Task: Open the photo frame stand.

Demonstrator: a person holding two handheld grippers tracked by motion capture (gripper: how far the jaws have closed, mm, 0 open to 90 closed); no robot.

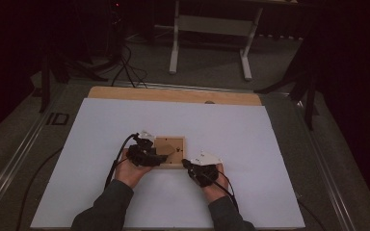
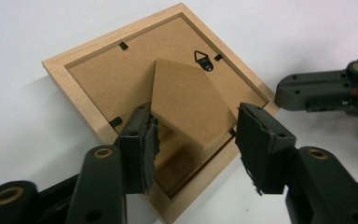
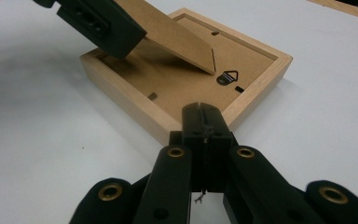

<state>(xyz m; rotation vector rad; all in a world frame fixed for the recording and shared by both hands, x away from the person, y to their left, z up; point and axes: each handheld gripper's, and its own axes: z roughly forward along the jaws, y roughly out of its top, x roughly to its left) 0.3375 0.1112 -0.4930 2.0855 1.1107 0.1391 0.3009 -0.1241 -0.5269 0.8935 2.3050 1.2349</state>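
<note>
A light wooden picture frame (image 1: 174, 143) (image 2: 70, 74) (image 3: 261, 60) lies face down on the white sheet. Its brown easel stand (image 2: 191, 102) (image 3: 177, 35) is tilted up off the back board, with a shadow under its free end. My left gripper (image 1: 160, 158) (image 2: 198, 140) is shut on the stand, one pad against each side edge of it. A small metal hanger (image 2: 204, 60) (image 3: 227, 77) sits near the stand's hinged end. My right gripper (image 1: 186, 162) (image 3: 204, 112) (image 2: 282, 93) is shut with nothing in it, its tip just short of the frame's near rim.
The white sheet (image 1: 250, 144) covers the table, with a strip of bare wood (image 1: 173, 95) along the far edge. Beyond it on the floor are a white table stand (image 1: 212, 29) and black cables (image 1: 125, 62).
</note>
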